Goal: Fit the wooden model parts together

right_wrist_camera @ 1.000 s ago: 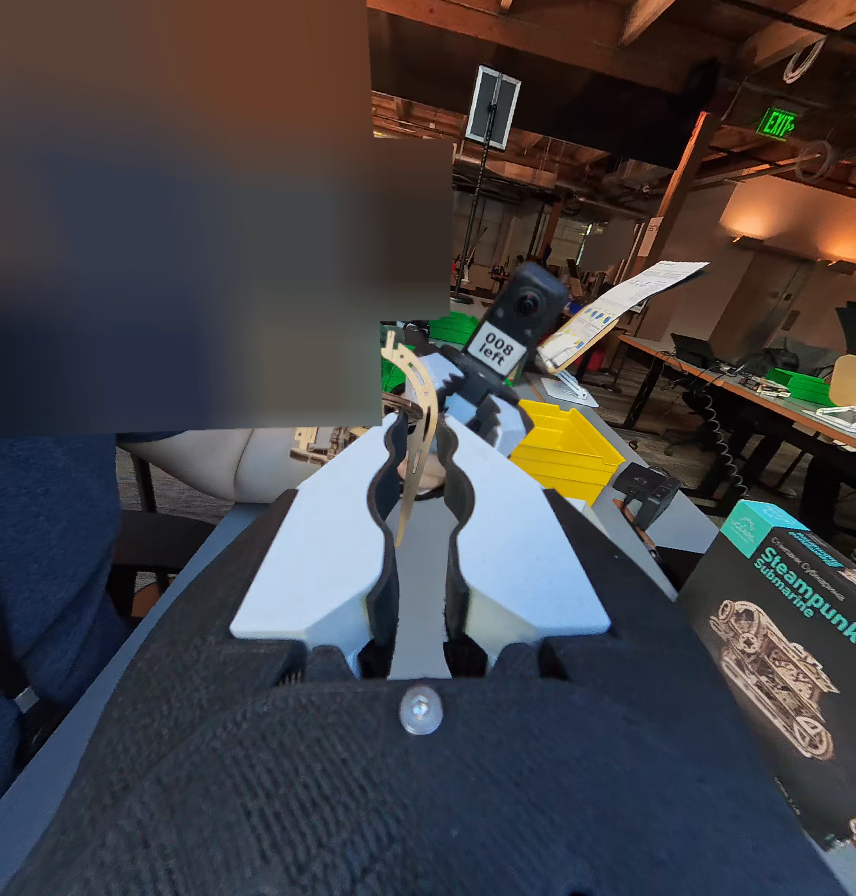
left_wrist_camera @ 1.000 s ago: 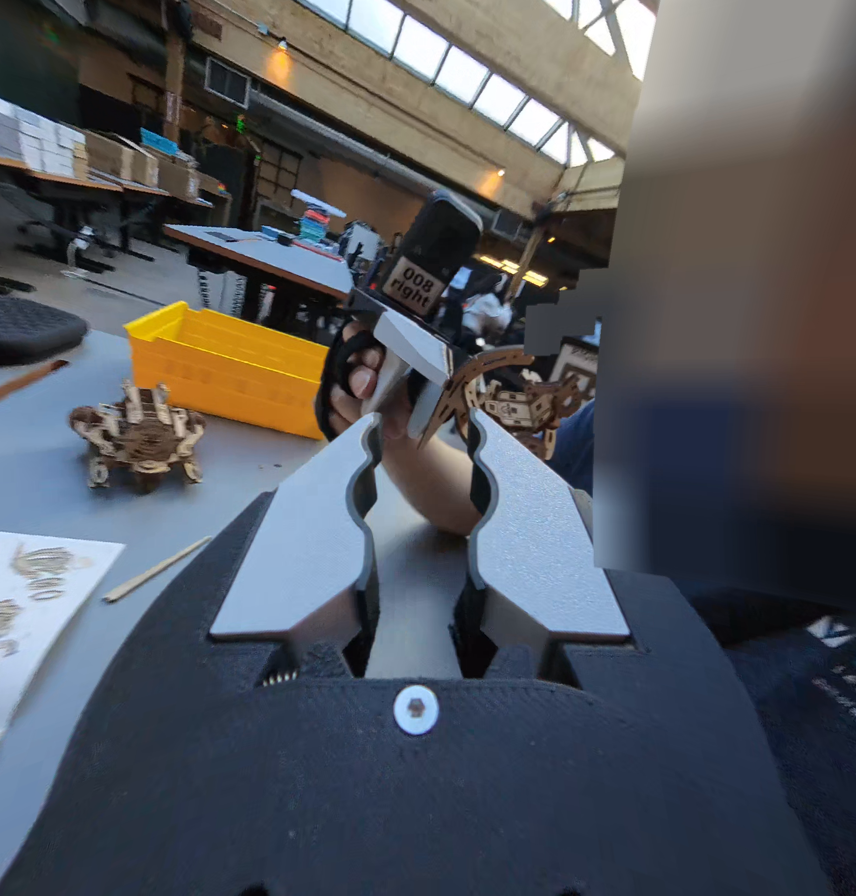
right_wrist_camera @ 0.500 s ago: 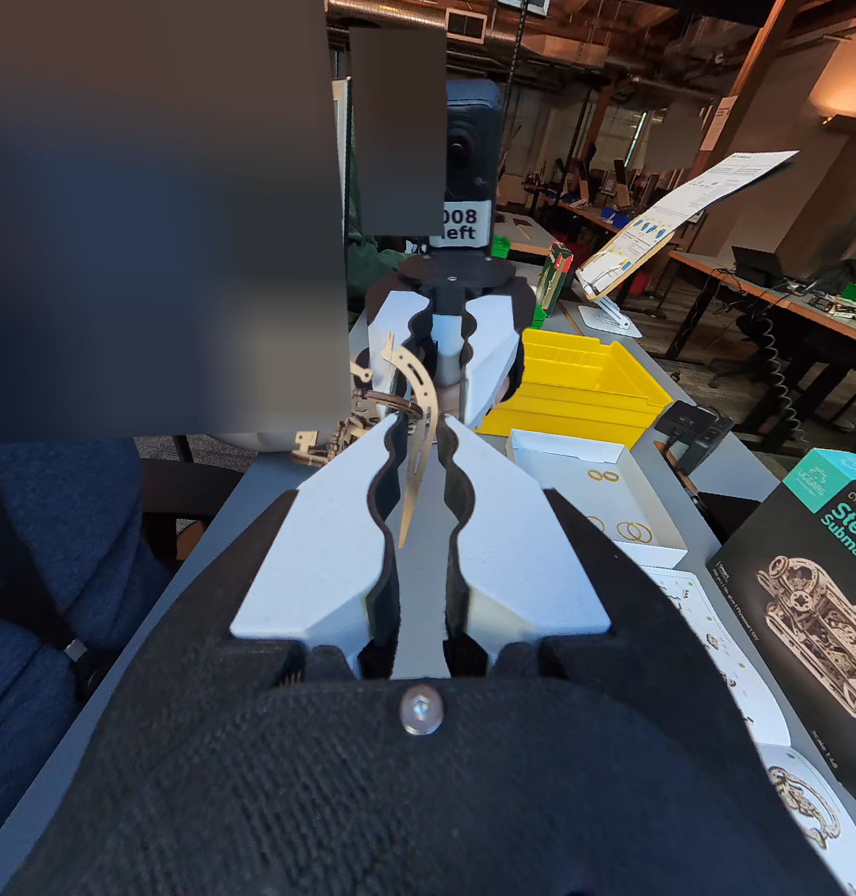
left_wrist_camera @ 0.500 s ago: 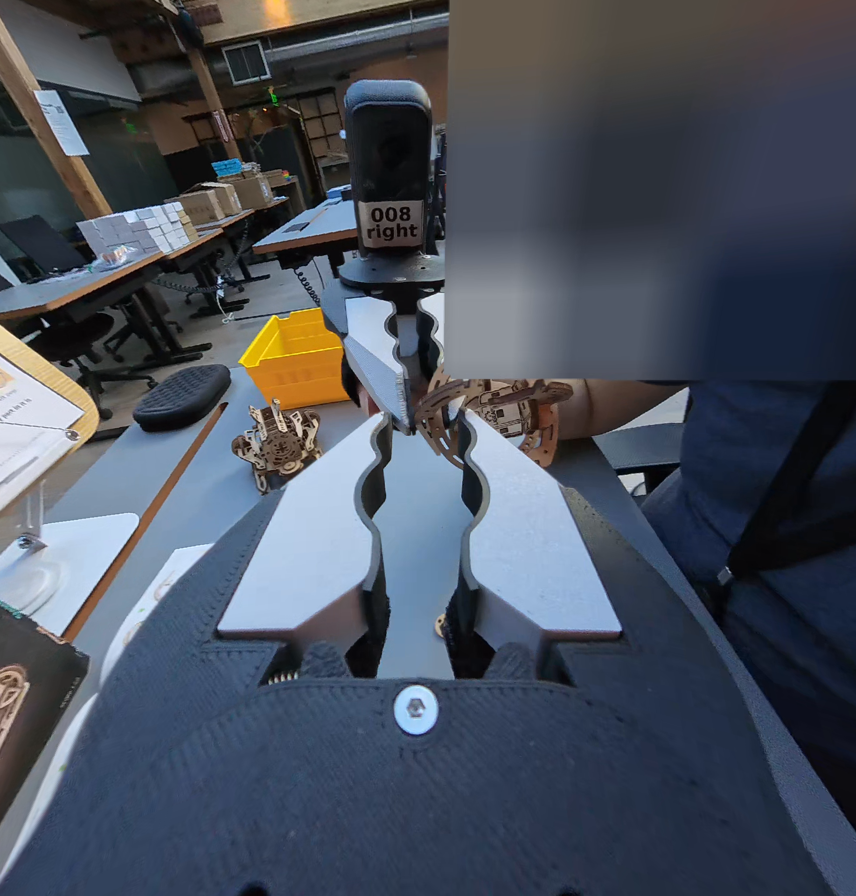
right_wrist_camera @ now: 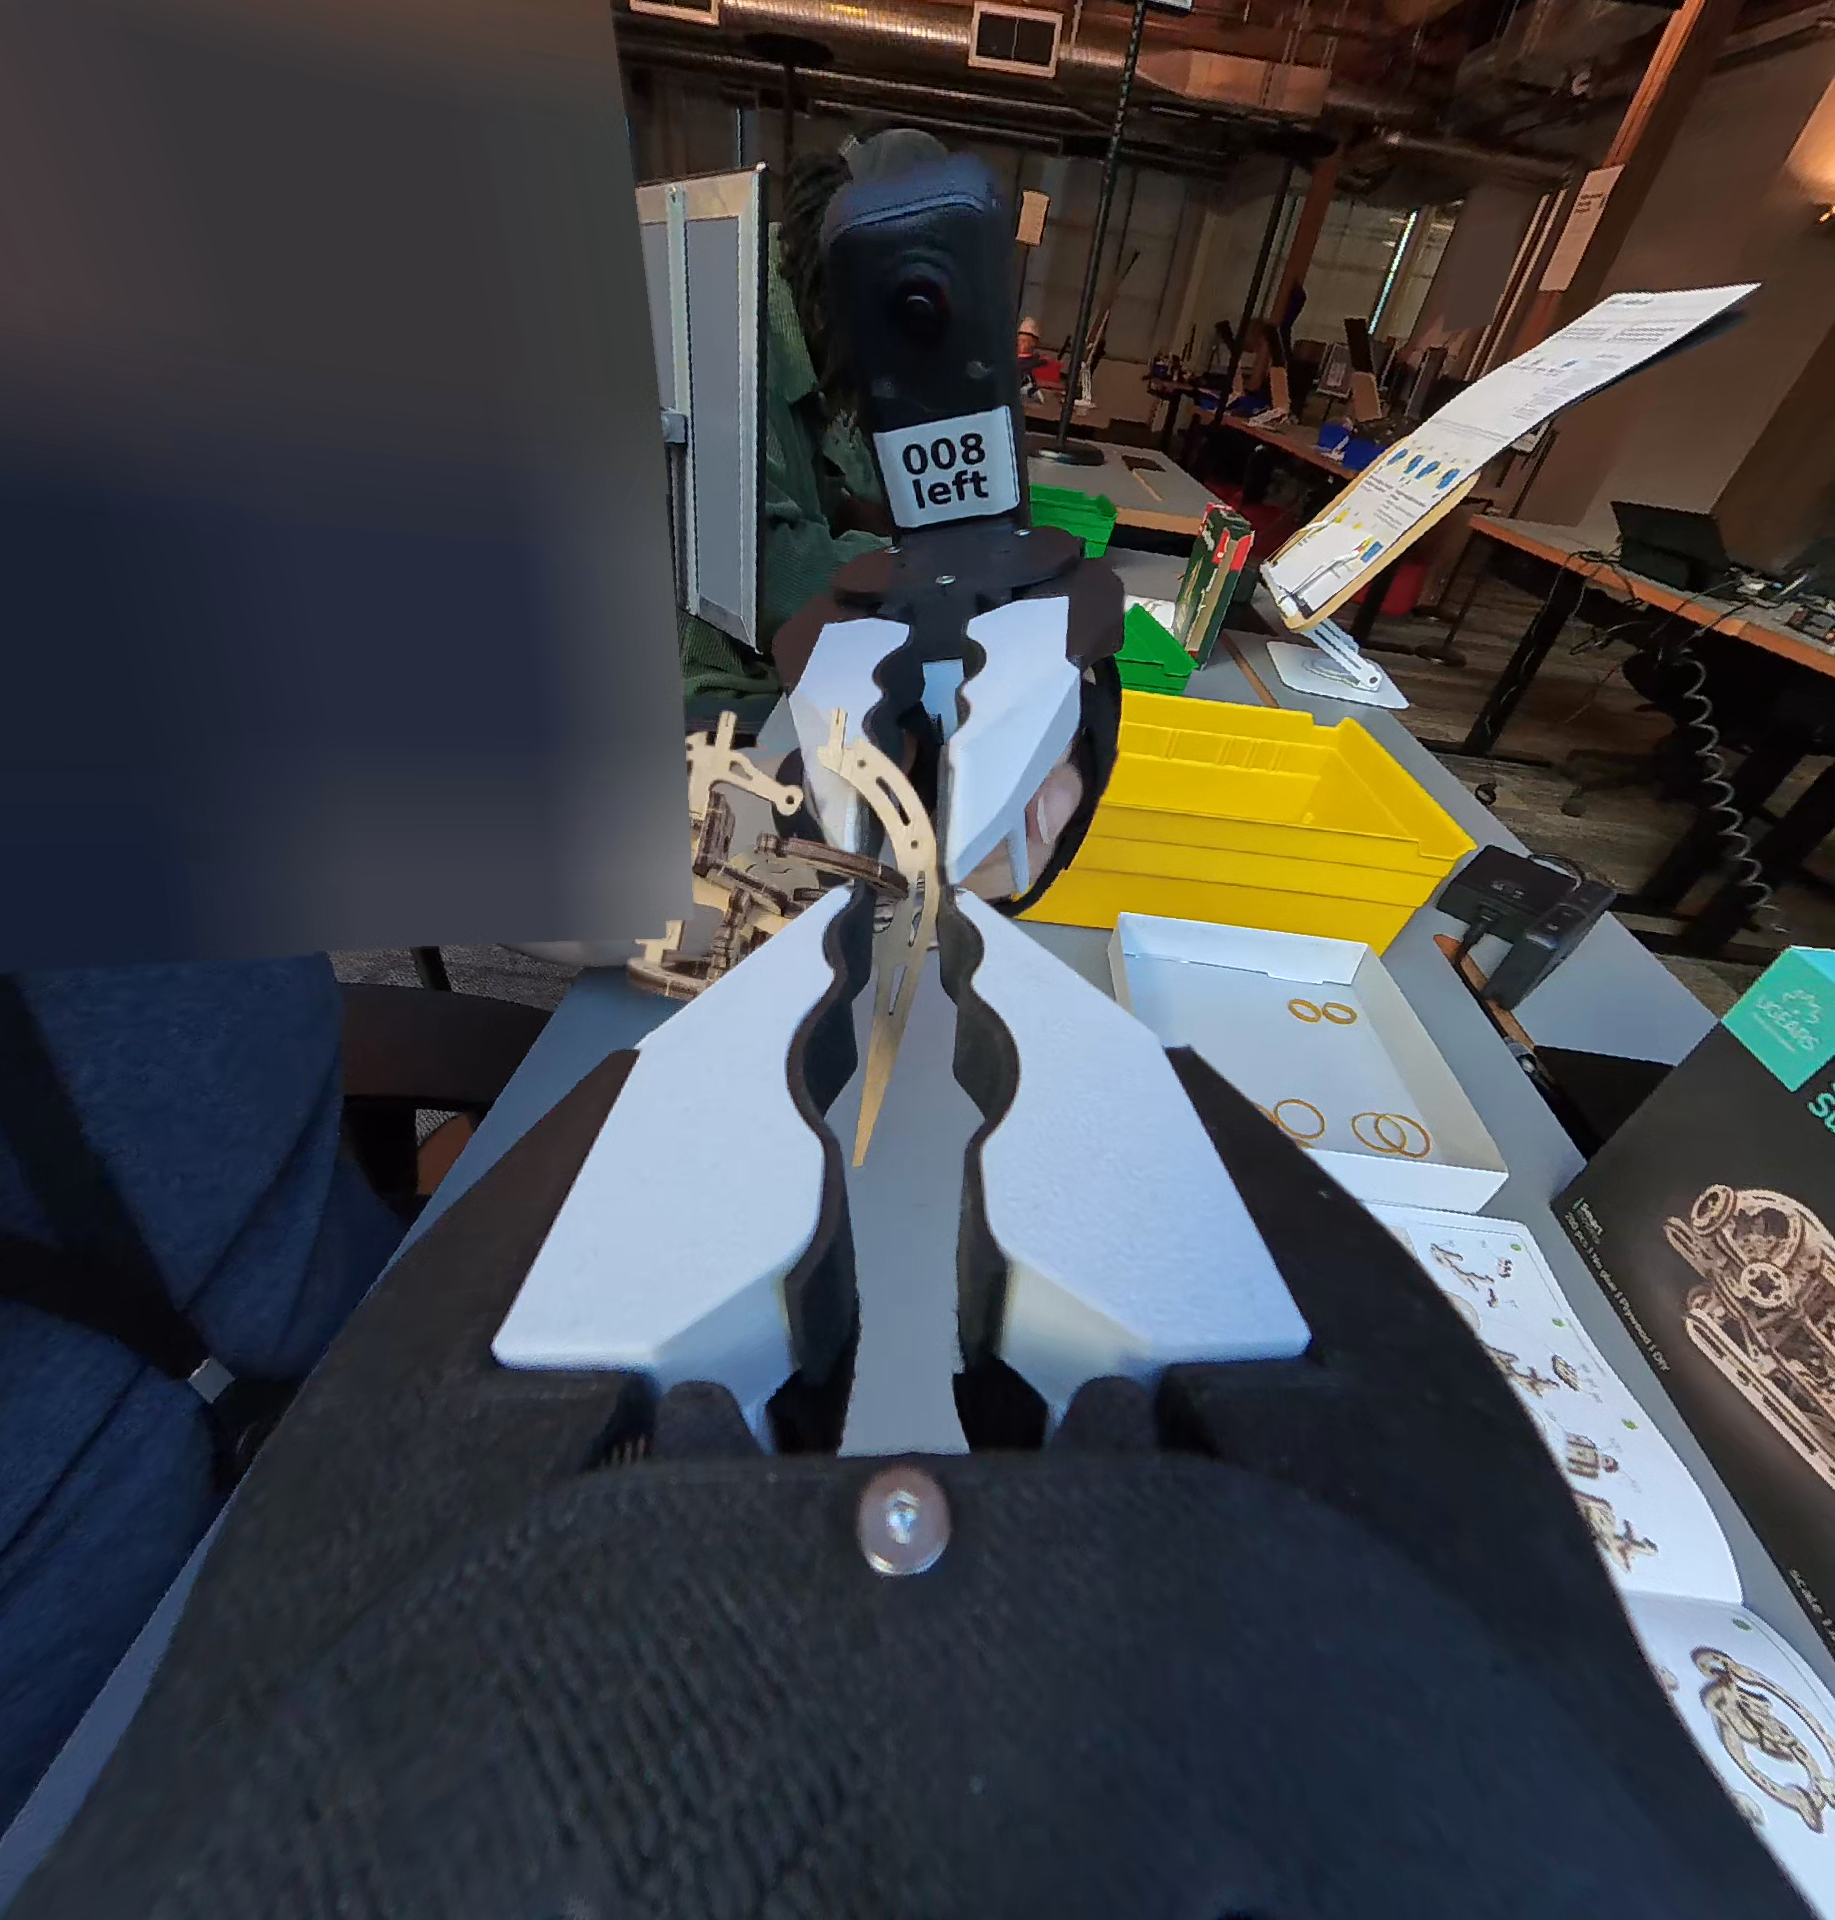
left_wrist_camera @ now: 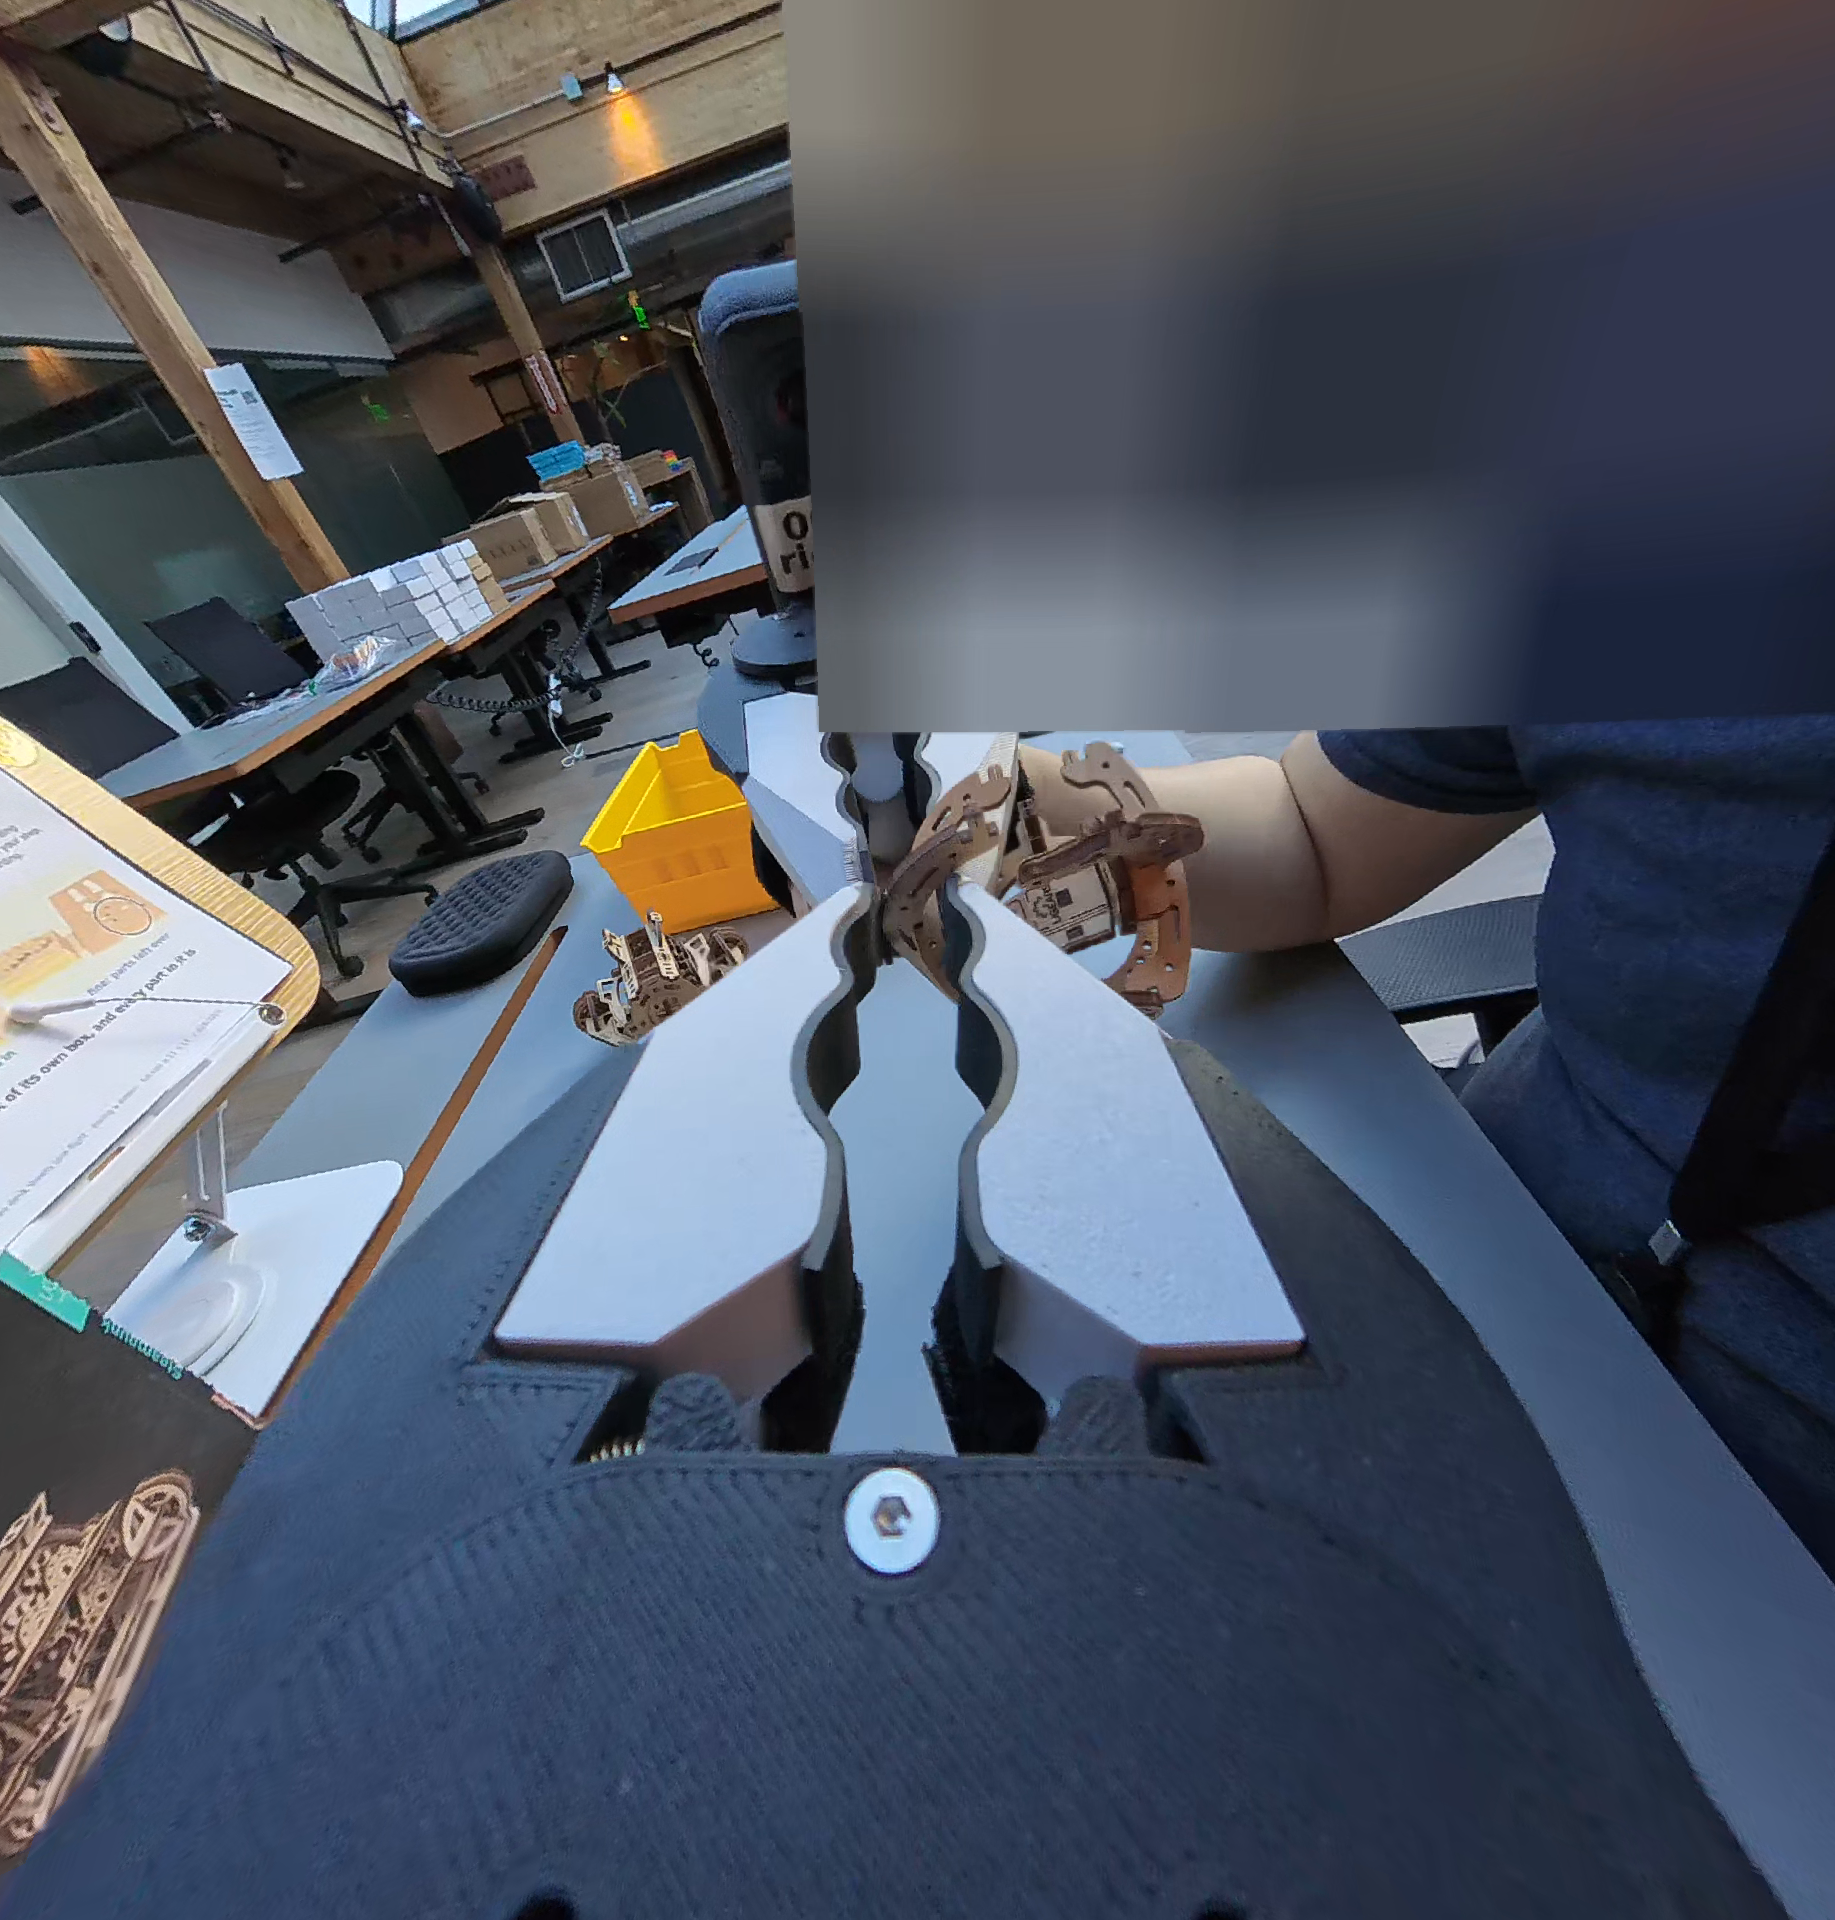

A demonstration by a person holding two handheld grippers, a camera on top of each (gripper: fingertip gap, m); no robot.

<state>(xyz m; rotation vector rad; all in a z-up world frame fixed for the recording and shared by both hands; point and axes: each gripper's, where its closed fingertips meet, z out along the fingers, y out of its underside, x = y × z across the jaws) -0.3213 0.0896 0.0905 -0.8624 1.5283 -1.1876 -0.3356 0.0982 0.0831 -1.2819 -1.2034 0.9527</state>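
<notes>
Right now I have both grippers raised above the grey worktop, tip to tip, facing each other. My right gripper is clamped on a thin curved wooden strip, pale and slotted, which runs from between its fingertips up toward the other gripper and tapers to a point back between the fingers. My left gripper has its tips pinched together on a brown arched wooden piece, part of a larger wooden assembly of rings and tabs that hangs just past the tips on the side nearest the person's forearm. Whether the strip and the arched piece are touching I cannot tell; they meet very close at the tips. Farther along the worktop, toward its far edge, a small finished wooden model stands just in front of a yellow bin, with a black padded rest beside it. In the right wrist view a white tray with gold rings lies near the yellow bin, and a dark kit box stands at the worktop's near corner
</notes>
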